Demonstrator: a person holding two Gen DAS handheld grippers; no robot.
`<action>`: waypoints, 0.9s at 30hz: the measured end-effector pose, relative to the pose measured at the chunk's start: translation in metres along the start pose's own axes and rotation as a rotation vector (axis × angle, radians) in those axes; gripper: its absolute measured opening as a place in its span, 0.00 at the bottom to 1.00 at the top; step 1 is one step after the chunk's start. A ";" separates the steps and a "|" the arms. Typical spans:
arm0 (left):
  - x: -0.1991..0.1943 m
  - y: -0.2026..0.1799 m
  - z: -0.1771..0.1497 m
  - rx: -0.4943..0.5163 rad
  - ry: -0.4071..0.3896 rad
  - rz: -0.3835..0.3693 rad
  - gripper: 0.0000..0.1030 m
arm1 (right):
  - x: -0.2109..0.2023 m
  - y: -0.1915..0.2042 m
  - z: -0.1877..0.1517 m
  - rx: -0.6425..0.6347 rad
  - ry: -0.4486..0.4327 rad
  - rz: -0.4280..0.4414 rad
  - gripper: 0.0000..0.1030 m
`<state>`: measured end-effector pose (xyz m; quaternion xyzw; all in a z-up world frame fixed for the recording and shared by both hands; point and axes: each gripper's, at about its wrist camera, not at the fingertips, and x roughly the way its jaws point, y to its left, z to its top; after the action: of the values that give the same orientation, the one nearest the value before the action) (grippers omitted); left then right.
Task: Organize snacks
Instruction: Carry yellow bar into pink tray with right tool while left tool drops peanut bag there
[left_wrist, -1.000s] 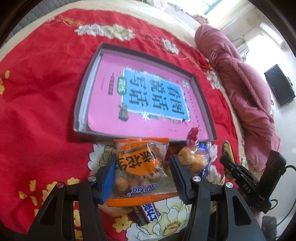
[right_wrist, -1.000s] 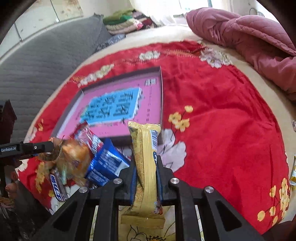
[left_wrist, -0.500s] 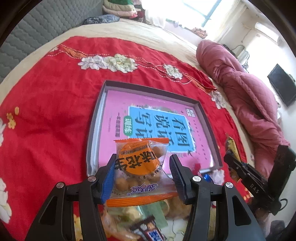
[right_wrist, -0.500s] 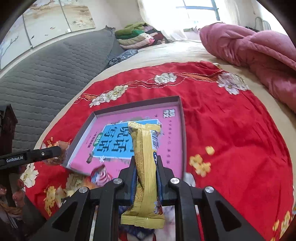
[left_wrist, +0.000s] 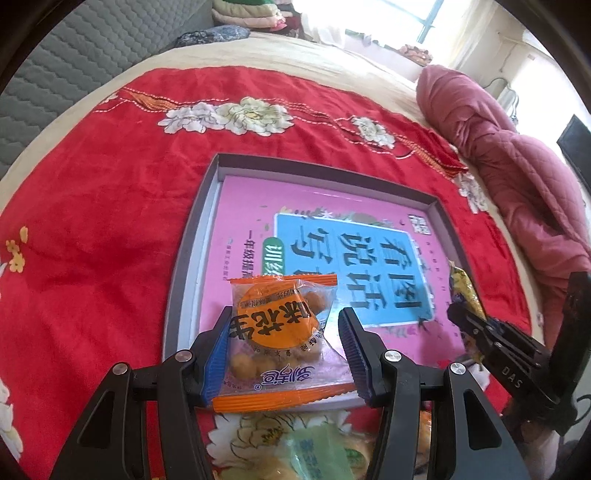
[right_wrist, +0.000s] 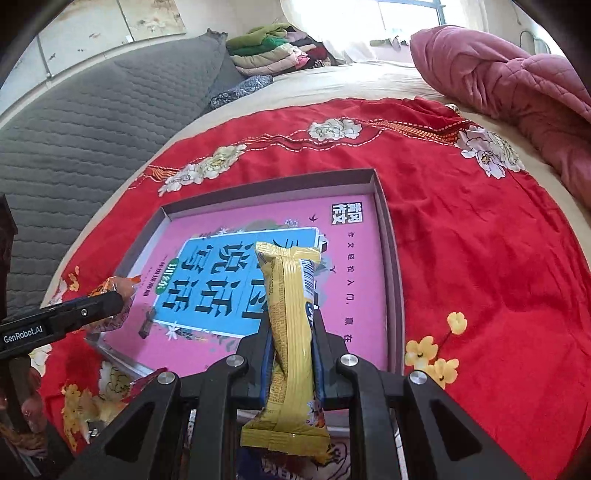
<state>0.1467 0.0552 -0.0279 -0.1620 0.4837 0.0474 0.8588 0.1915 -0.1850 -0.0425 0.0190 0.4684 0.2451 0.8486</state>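
Left wrist view: the left gripper (left_wrist: 282, 350) is partly open around an orange peanut packet (left_wrist: 280, 339), its blue pads pressing the packet's sides. A second ago that packet hung over the loose snacks on the near edge of the red floral cloth (left_wrist: 92, 221); now it hangs over the near part of the shallow grey box (left_wrist: 184, 258) with its pink and blue book cover (left_wrist: 332, 251) — a judgement: the carry is nearly done and the release comes next. At the right edge the right gripper shows only in part, with a yellow wrapper tip above it. Blurred pale green and yellow packets lie at the near edge, cut off by the frame; I cannot tell what they are.

Right wrist view: the right gripper (right_wrist: 291, 354) is clamped fully on a yellow snack bar (right_wrist: 291, 332), which stands upright between the pads. It too has come forward, from beside the box to over its near right part. At far left, the other gripper's finger hides most of the orange packet — the remaining snacks are mostly behind the gripper body.
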 end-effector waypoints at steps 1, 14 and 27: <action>0.003 0.002 0.001 -0.004 0.002 0.009 0.56 | 0.002 0.000 -0.001 -0.002 0.004 0.000 0.17; 0.023 0.002 -0.002 0.003 0.029 0.044 0.56 | 0.012 -0.007 -0.003 0.019 0.031 -0.036 0.18; 0.023 0.001 -0.003 0.003 0.036 0.052 0.57 | 0.010 -0.005 -0.001 0.027 0.031 -0.023 0.30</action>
<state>0.1566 0.0532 -0.0488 -0.1491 0.5034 0.0661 0.8485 0.1972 -0.1855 -0.0517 0.0215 0.4848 0.2291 0.8438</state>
